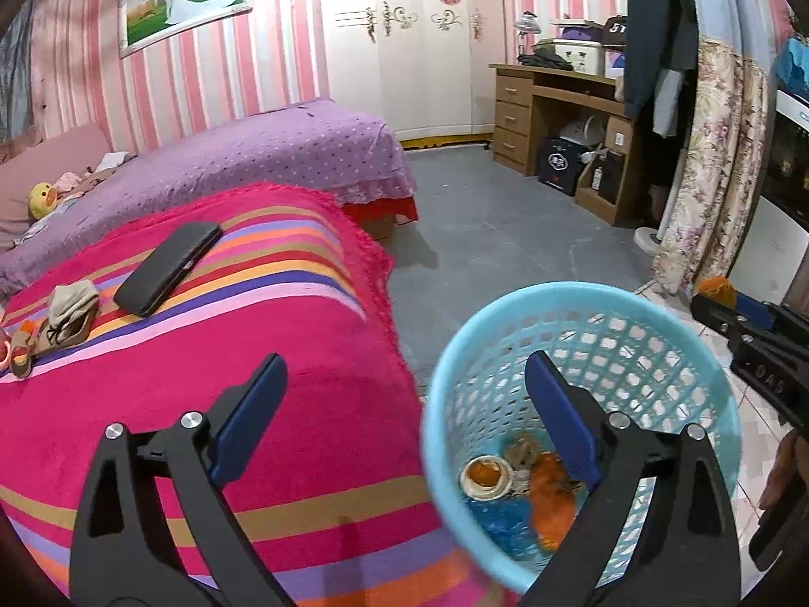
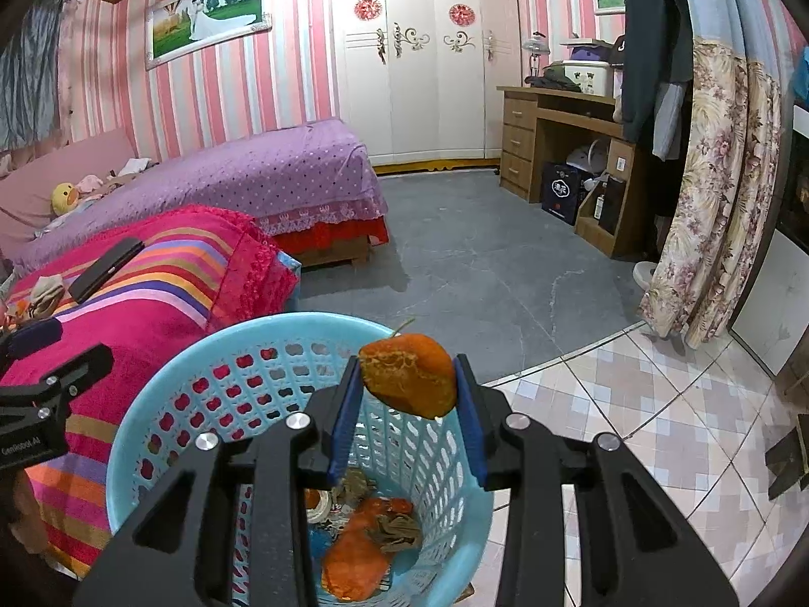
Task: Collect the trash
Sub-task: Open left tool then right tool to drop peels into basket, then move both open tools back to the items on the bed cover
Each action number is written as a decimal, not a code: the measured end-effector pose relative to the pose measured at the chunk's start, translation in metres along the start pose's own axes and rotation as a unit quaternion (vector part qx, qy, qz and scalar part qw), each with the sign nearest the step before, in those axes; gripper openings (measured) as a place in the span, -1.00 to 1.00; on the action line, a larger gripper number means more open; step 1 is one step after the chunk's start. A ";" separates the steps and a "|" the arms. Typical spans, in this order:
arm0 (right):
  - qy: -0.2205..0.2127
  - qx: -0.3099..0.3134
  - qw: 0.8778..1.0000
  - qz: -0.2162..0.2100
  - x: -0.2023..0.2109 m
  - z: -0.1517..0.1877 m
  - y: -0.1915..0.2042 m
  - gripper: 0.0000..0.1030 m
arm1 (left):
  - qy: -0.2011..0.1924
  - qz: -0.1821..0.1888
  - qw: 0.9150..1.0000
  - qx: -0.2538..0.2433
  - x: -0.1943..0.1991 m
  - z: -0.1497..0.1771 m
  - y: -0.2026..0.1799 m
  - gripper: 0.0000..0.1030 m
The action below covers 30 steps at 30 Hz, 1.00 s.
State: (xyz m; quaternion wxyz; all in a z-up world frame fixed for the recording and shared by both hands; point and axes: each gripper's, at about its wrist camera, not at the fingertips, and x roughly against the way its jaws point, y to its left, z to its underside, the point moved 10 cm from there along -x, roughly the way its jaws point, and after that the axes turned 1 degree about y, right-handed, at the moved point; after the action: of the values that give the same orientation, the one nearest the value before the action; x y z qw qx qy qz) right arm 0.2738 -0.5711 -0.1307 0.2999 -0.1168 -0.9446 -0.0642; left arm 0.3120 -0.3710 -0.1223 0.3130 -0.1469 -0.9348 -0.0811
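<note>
1. Peel [image 2: 409, 377] — an orange scrap pinched crosswise in the right tool [image 2: 410, 379], directly over the blue basket [image 2: 151, 435].
2. Left tool [image 1: 404, 420] gapes empty above the basket's near rim — more scraps lie inside.

The left gripper [image 1: 404, 404] points downward with its blue-padded jaws spread wide and nothing between them. The right gripper [image 2: 409, 389], also angled downward, has its jaws drawn close, both pads pressed against a piece of orange peel [image 2: 409, 379] held at the tips.
</note>
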 end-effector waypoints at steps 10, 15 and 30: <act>-0.025 -0.002 0.999 0.020 0.006 -0.014 0.016 0.77 | -0.002 -0.030 0.999 0.014 0.006 -0.001 0.051 0.85; -0.024 0.004 0.999 0.032 0.002 -0.022 0.039 0.91 | -0.008 -0.049 0.998 0.025 0.015 -0.004 0.094 0.89; -0.019 0.031 0.999 -0.006 -0.019 -0.044 0.167 0.91 | -0.007 -0.126 0.990 0.062 0.035 -0.002 0.266 0.89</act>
State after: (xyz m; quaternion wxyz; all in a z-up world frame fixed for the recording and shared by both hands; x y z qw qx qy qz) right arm 0.3561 -0.4224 -0.0976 0.2852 -0.1031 -0.9523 -0.0344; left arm 0.3728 -0.1126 -0.0838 0.3023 -0.0091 -0.9512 -0.0607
